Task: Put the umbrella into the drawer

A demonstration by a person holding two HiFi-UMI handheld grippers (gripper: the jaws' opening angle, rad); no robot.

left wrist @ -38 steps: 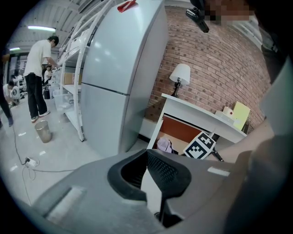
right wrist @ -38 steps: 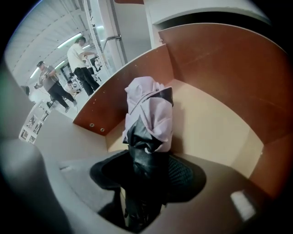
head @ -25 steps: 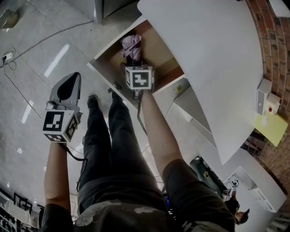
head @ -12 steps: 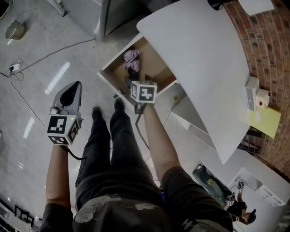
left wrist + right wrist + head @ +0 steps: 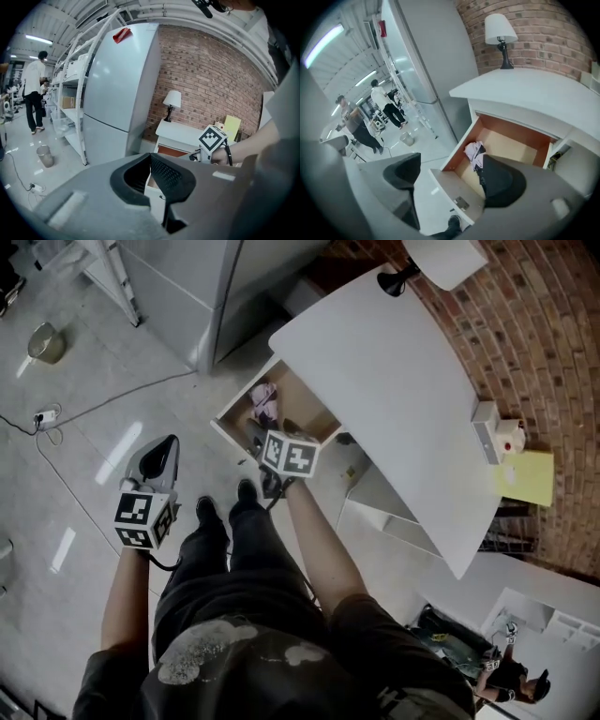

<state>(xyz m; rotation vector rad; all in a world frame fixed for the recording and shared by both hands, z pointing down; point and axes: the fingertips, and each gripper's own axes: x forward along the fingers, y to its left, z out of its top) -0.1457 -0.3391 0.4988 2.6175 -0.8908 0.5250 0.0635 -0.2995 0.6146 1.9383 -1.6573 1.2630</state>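
The folded pink and black umbrella point(image 5: 262, 401) lies inside the open wooden drawer point(image 5: 305, 418) of the white desk; in the right gripper view the umbrella point(image 5: 475, 153) rests at the drawer's point(image 5: 520, 145) left side. My right gripper point(image 5: 266, 441) hovers above the drawer's front edge, and its view shows the right gripper point(image 5: 452, 180) open and empty. Over the floor to the left of the person's legs, my left gripper point(image 5: 165, 444) is apart from the drawer. The left gripper point(image 5: 150, 158) is shut with nothing between its pads.
The white desk top point(image 5: 394, 399) overhangs the drawer, with a lamp point(image 5: 441, 259) on it. A grey fridge point(image 5: 206, 287) stands close to the drawer's left. On the floor are a bucket point(image 5: 44, 341) and cables point(image 5: 56, 418). People point(image 5: 386, 108) stand far off.
My right gripper has drawn back from over the umbrella to the drawer's front; the umbrella stays in the drawer. The head view has risen and pulled away. The left gripper stays shut.
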